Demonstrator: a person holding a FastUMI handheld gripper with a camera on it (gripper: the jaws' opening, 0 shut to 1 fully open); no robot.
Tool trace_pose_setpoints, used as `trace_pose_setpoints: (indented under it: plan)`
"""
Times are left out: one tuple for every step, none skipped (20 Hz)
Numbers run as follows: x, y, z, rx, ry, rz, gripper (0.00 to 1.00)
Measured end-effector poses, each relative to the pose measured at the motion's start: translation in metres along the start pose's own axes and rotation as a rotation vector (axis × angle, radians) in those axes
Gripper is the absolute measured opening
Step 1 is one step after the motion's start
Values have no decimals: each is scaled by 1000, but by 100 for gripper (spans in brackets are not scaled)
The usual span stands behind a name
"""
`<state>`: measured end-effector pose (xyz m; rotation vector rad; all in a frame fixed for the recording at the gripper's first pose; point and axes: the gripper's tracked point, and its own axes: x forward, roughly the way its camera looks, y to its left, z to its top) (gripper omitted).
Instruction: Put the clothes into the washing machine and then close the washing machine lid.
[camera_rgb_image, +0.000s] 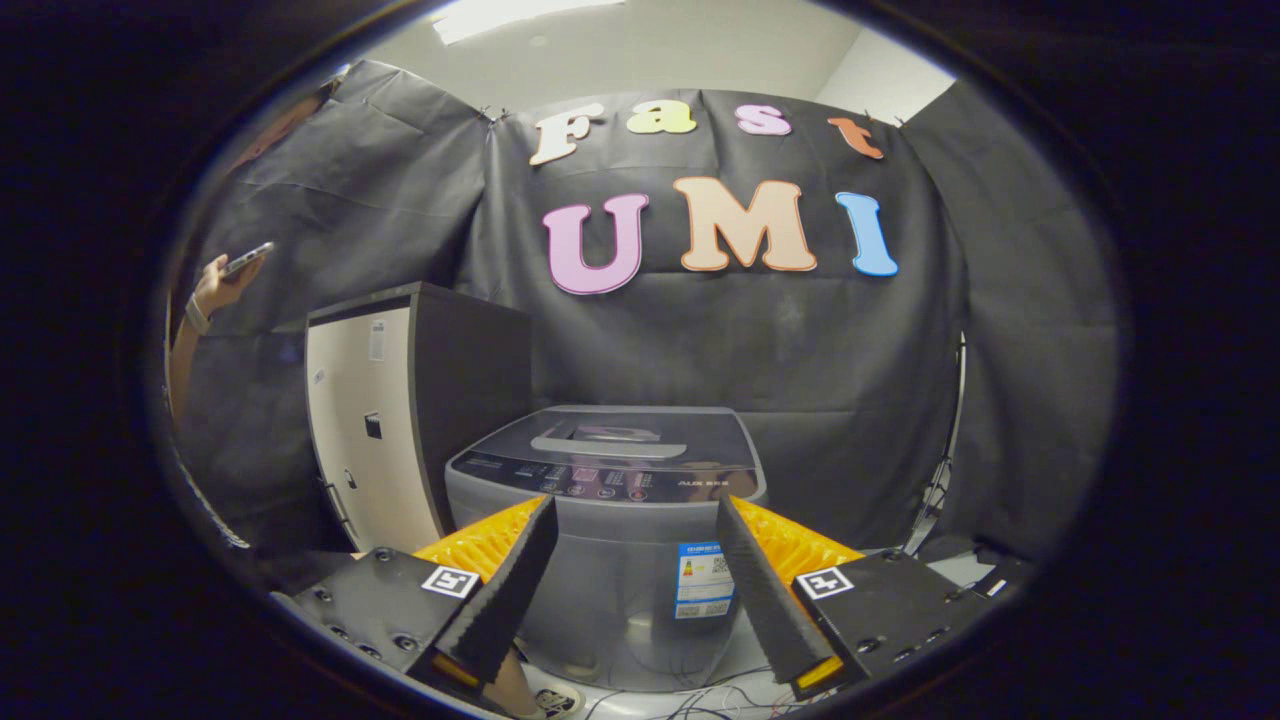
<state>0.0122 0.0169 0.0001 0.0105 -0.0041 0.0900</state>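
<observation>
A grey top-loading washing machine (610, 520) stands ahead of me on the floor against the booth wall. Its dark glass lid (610, 437) lies flat and closed, with a handle across it. A control panel (600, 482) runs along the machine's front top edge. My gripper (634, 508) hovers in front of the machine, at the level of its upper front, fingers spread wide and open with nothing between them. No clothes are visible.
A tall cabinet (375, 430) with a pale front and dark side stands just left of the machine. A person's hand holding a phone (243, 262) is at the far left. Cables (700, 695) lie on the floor below the machine.
</observation>
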Motion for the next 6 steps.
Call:
trace_pose_setpoints:
  plan:
    - [1, 0, 0, 0, 0, 0, 99]
    - [0, 0, 0, 0, -1, 0, 99]
    - [0, 0, 0, 0, -1, 0, 99]
    - [0, 0, 0, 0, -1, 0, 99]
    - [0, 0, 0, 0, -1, 0, 99]
    - [0, 0, 0, 0, -1, 0, 99]
